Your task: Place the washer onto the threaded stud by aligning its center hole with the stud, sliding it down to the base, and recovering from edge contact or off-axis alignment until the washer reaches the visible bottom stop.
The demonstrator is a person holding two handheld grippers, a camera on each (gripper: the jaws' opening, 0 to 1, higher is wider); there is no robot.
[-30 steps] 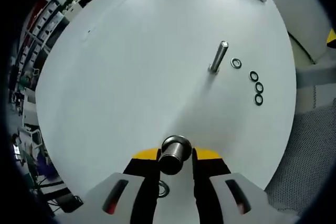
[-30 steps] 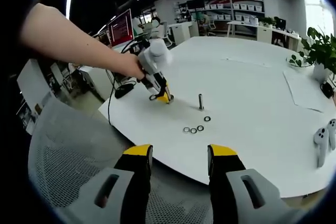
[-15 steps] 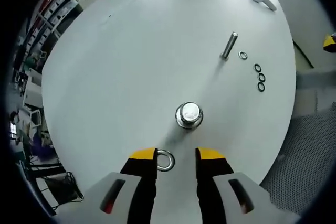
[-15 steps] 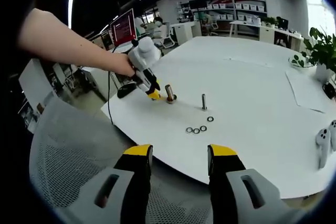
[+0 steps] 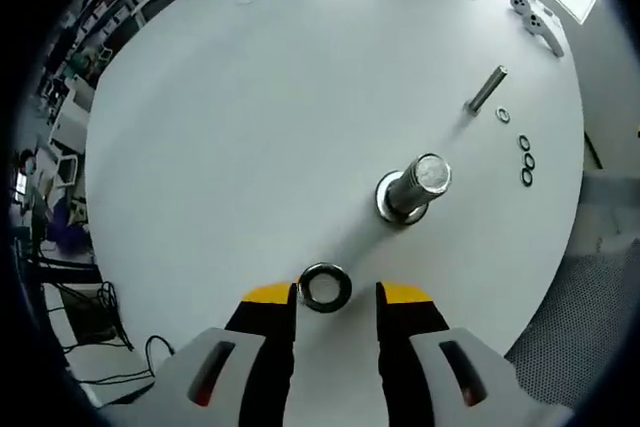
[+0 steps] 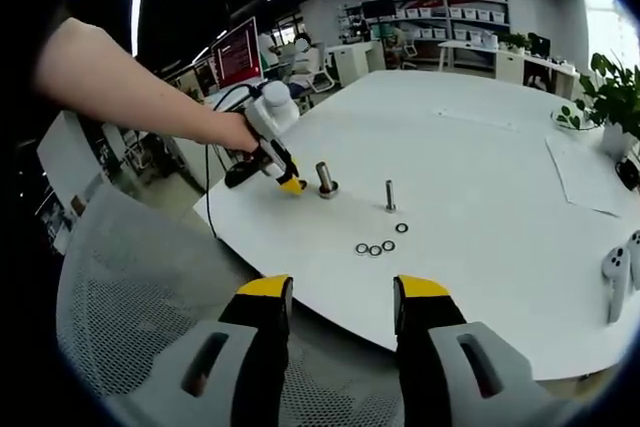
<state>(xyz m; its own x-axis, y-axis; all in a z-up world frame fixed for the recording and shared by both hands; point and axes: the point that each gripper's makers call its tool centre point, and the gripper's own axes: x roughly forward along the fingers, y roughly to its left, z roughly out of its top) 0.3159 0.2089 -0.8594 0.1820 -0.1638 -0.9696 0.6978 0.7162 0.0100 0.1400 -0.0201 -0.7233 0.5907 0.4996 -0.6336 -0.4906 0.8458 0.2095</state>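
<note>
- Washer (image 5: 324, 288) in left gripper view: flat steel ring on the white table (image 5: 250, 117), between the tips of the left gripper (image 5: 332, 297), whose jaws stand apart and hold nothing. Looks light, rigid, slick, lying flush; best pinched across the outer rim.
- Threaded stud (image 5: 412, 190) stands upright on its flange just beyond. A thinner bolt (image 5: 486, 90) and small rings (image 5: 525, 159) lie farther off. No containers.
- Right gripper view: right gripper (image 6: 338, 295) spread and empty, off the table edge, well apart from the stud (image 6: 325, 179).
</note>
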